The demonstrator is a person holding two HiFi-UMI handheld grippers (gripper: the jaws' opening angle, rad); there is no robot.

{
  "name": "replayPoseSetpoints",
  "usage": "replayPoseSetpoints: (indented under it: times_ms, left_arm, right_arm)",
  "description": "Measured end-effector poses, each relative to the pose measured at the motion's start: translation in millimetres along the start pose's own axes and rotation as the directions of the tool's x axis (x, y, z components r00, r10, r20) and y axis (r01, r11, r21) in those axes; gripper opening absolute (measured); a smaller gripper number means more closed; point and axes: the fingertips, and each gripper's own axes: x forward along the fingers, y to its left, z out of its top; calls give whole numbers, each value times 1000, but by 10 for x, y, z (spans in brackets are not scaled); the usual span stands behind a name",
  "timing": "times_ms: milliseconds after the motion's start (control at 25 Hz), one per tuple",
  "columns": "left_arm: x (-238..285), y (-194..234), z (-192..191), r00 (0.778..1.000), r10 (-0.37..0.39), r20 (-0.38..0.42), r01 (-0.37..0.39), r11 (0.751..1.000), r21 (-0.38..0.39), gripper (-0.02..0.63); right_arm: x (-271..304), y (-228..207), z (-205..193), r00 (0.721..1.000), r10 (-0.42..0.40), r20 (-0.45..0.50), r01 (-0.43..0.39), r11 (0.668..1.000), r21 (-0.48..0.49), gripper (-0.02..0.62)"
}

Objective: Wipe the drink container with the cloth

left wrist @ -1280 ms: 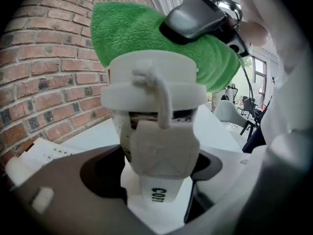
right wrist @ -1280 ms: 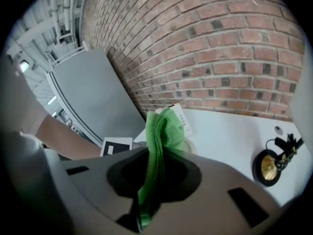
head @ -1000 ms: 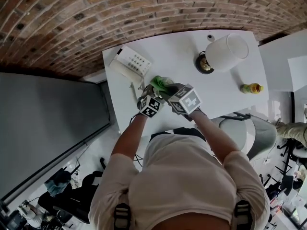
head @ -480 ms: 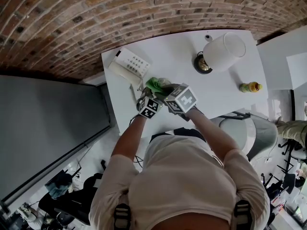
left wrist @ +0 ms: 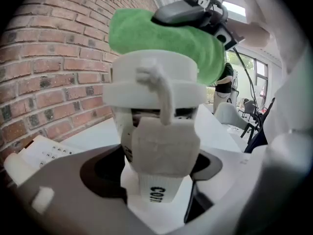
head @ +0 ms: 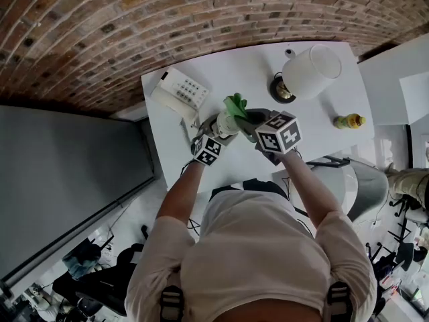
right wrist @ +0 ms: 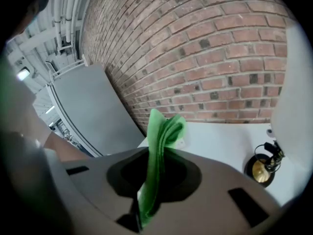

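Two grippers are close together above the near-left part of the white desk (head: 315, 139). We hold the left gripper (head: 218, 129) closed on the drink container (left wrist: 156, 97). It is a white container with a white lid and a light sleeve on its body, and it stands upright between the jaws, lifted over the desk. Below the sleeve there are some dark letters, which we cannot read in full. Our right gripper (head: 247, 115) is at about 3 o'clock from the left one. Its jaws are pinched on the green cloth (left wrist: 161, 35), and a folded part of the cloth sticks out beyond the tips. In the left gripper view, the cloth lies over the top of the lid, toward 1 o'clock of it, and the dark body of the right gripper is just above it. In the head view, the cloth is a green bunch at 12 o'clock of the container.

Several other things stay on the desk, well apart from the grippers. A white keypad device (head: 179, 89) lies at 10 o'clock, near the left edge. A lamp (head: 312, 69) with a white shade and a dark round base stands at 1 o'clock. A small yellow bottle (head: 350, 121) lies at 3 o'clock, near the right edge. A brick wall (head: 201, 19) is behind the desk.
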Motion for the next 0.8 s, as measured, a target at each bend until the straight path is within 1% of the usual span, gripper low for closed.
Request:
replayPoseSetpoints:
  times_ms: [120,200,280,360,440,520,640,800]
  left_arm:
    - [-6,0,-2,1000,-7,2,7,1000,1,374]
    - [-4,-5,-5,1000,-12,0,12,1000,3,373]
    - [-5,-8,-1,1000,-15,-1,15,1000,7,373]
    - [-6,-8,1,1000,-15,-2,15,1000,10,373]
    - [-2,-11,2,1000,-13,-3,13,1000,11,373]
    - [5,-7,4,1000,-11,-1,11,1000,10,373]
    - [5,1,-4,1000,-11,0,11,1000,9,371]
    - [8,-5,-10,1000,-16,-2,16,1000,11,371]
  right_arm:
    - [-78,-248,-50,999,-51,-11,51,999,-3,41]
    - [-90,-371,-74,998,-65,-11,65,998,11,41]
    - [-39,-413,-120,999,-38,-22,39,999,36,41]
    - [74,-381,-196,999,13,-42,-10,998,63,41]
    - [186,-357,-246,998,37,-49,-33,996,81,41]
    - [250,-375,-223,998,46,-41,-42,994,99,41]
    - [298,-359,-117,995,98,-27,-94,988,125,41]
    - [346,-428,-158,989,133,-59,-123,981,152,41]
